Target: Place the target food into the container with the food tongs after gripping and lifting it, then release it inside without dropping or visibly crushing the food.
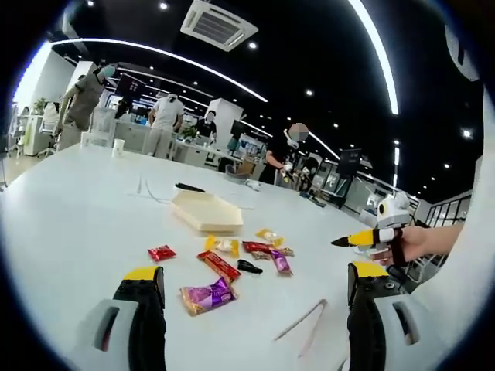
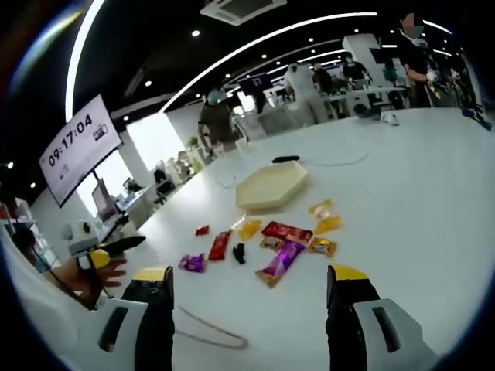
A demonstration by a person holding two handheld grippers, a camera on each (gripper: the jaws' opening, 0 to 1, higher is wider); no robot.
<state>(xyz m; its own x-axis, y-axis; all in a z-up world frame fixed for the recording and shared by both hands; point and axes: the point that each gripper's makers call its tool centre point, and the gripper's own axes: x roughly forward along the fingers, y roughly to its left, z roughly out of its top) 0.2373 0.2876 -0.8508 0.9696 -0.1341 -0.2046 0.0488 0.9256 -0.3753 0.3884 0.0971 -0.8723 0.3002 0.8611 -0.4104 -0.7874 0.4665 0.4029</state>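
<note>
Several wrapped snacks lie in a loose cluster on the white table (image 1: 69,224): a purple pack (image 1: 207,296), a long red bar (image 1: 220,265), a small red one (image 1: 162,253) and yellow ones (image 1: 223,245). Behind them sits a shallow beige hexagonal container (image 1: 207,212), (image 2: 271,185). Metal food tongs (image 1: 302,321), (image 2: 209,328) lie flat on the table near me. My left gripper (image 1: 255,270) hangs open above the table, holding nothing. My right gripper (image 2: 250,272) is open too, over the purple bar (image 2: 280,261). Each gripper, held by a hand, also enters the other's view (image 1: 370,236), (image 2: 116,246).
A black object (image 1: 189,187) and thin cables lie behind the container. Several people stand at desks far back (image 1: 165,116). A screen reading 09:17:04 (image 2: 77,147) stands to the left in the right gripper view. Bare table spreads around the snacks.
</note>
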